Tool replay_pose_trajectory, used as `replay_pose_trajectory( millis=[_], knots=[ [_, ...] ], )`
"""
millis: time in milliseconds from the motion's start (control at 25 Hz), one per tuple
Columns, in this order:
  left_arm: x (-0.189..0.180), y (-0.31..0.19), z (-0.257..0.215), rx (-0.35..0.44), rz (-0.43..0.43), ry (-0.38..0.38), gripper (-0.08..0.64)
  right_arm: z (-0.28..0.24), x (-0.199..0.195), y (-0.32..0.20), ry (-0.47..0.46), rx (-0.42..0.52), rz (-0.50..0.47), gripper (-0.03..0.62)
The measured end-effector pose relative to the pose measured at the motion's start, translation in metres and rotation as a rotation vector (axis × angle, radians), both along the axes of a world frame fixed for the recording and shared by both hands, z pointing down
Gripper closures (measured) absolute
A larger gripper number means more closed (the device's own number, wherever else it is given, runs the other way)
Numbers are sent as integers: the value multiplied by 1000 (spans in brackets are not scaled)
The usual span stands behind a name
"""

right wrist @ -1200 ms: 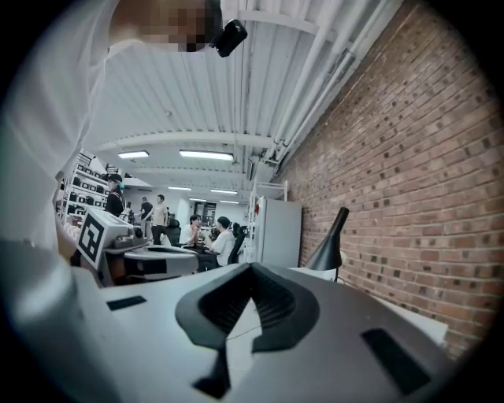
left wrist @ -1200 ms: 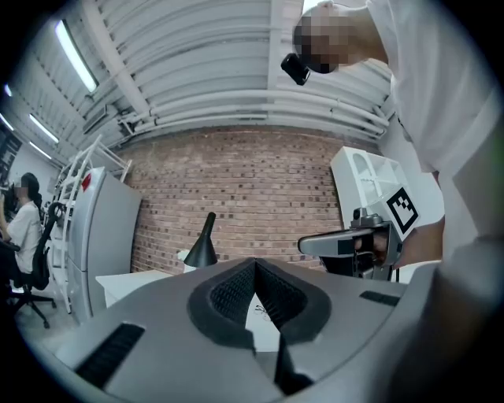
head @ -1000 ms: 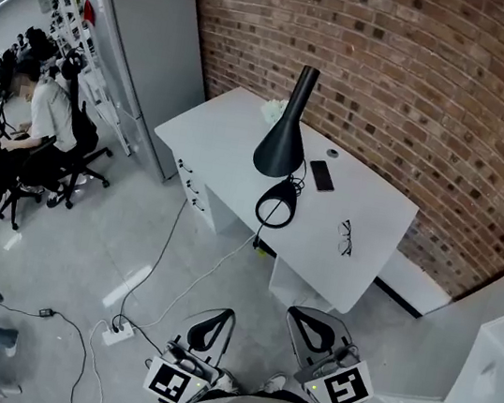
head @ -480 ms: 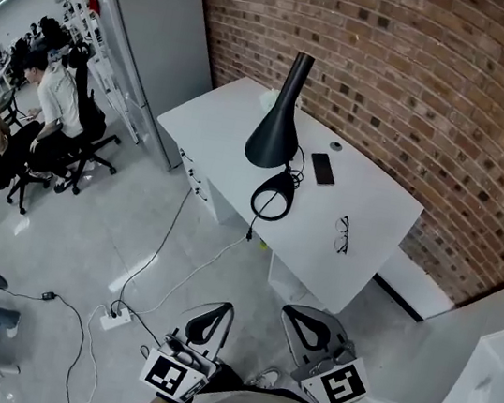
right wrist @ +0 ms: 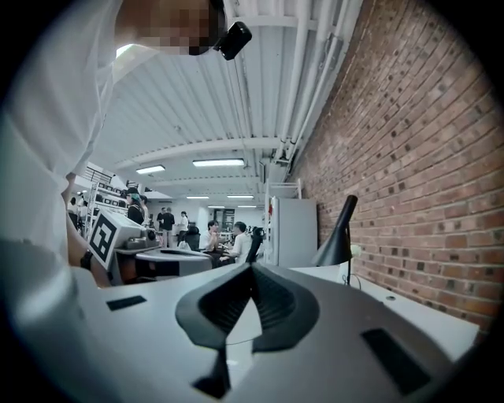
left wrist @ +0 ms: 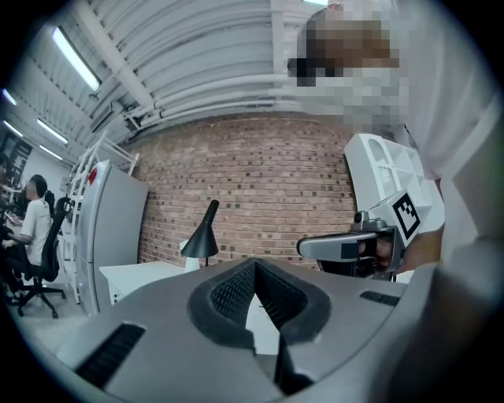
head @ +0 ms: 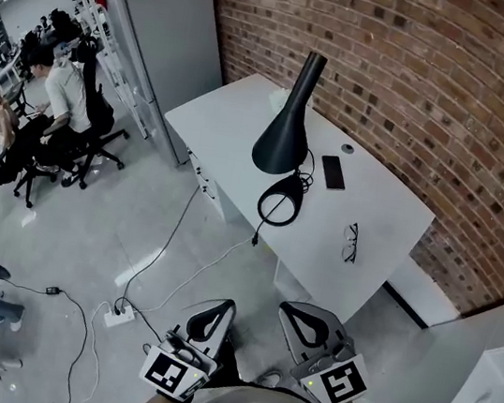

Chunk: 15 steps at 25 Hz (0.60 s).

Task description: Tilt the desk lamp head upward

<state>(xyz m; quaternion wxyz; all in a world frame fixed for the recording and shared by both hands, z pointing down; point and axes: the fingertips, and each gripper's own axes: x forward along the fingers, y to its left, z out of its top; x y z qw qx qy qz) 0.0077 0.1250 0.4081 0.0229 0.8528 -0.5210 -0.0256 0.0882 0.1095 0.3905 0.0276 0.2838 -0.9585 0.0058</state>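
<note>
A black desk lamp (head: 284, 127) with a tall cone head stands on the white desk (head: 235, 127), its round base (head: 281, 200) near the desk's front edge. The head points down. It also appears far off as the lamp (left wrist: 202, 236) in the left gripper view and the lamp (right wrist: 339, 236) in the right gripper view. My left gripper (head: 211, 322) and right gripper (head: 309, 329) hang low over the floor, well short of the desk, side by side. Both are shut with nothing between the jaws.
A phone (head: 333, 172) and glasses (head: 350, 242) lie on the desk right of the lamp. A cable (head: 172, 259) runs from the desk to a power strip (head: 121, 312) on the floor. A brick wall (head: 440, 93) is behind, a grey cabinet (head: 169, 36) to the left, and seated people (head: 60, 94) at far left.
The view has shifted a little, so the desk and lamp sit slightly further right in the frame. Both grippers stay shut and low, in nearly the same place.
</note>
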Motion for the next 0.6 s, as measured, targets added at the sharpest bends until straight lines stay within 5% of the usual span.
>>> replay_pose_trajectory(
  millis=[600],
  knots=[
    [-119,-153,3,1,87,11,557,3,-112,-134,49,-13,137,577]
  ],
)
